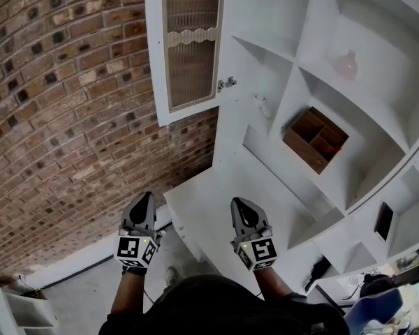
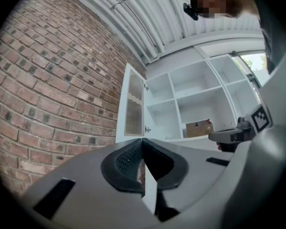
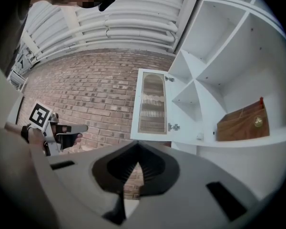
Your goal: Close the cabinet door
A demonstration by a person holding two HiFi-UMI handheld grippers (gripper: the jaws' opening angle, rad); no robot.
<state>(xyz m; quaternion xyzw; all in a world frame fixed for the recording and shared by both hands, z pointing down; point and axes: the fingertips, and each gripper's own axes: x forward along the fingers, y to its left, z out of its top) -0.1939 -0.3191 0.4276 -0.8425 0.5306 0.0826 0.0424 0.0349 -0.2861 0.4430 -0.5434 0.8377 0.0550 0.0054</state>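
A white cabinet door (image 1: 190, 47) with a ribbed glass panel stands swung open against the brick wall, a small metal latch (image 1: 227, 83) on its inner edge. The door (image 2: 134, 106) lies well ahead of the left gripper and it (image 3: 152, 104) is also ahead of the right gripper. My left gripper (image 1: 141, 202) is shut with nothing in it and points toward the wall below the door. My right gripper (image 1: 241, 205) is shut and empty too, beside the left one and below the open shelves. Neither touches the door.
The brick wall (image 1: 63, 103) fills the left. Open white shelf compartments hold a brown wooden box (image 1: 314, 139), a pale pink item (image 1: 346, 65) and a dark flat object (image 1: 383, 220). A low white shelf unit (image 1: 28, 309) stands on the floor at lower left.
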